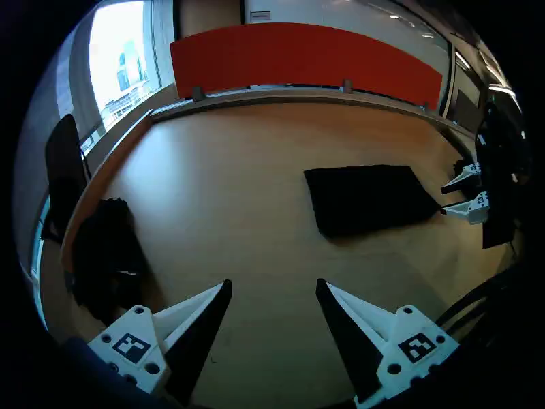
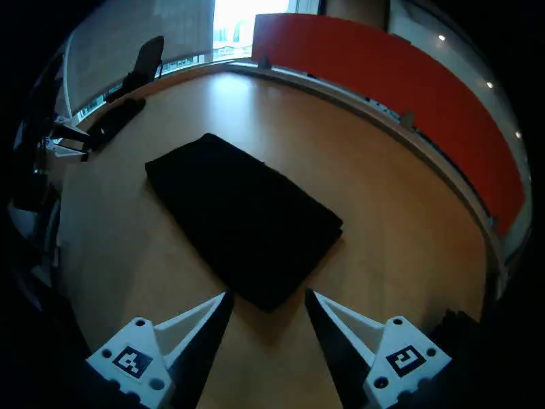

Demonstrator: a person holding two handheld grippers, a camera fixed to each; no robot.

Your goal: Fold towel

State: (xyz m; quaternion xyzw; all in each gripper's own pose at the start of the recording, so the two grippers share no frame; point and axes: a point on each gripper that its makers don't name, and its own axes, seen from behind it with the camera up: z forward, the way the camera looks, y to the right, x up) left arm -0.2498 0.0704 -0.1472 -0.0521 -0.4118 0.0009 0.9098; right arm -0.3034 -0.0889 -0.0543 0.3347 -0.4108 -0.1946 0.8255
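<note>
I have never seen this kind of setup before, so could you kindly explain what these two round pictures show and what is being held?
No robot here: a person carries a two-finger gripper in each hand, with a fisheye camera on each looking along its fingers. The left gripper view shows the left gripper at the bottom, open, over bare wood. The right gripper view shows the right gripper, also open, its fingertips near the close edge of a black towel. The towel lies flat on a wooden table, seemingly folded into a rectangle. A red panel stands along the table's far edge. Neither gripper holds anything.
</note>
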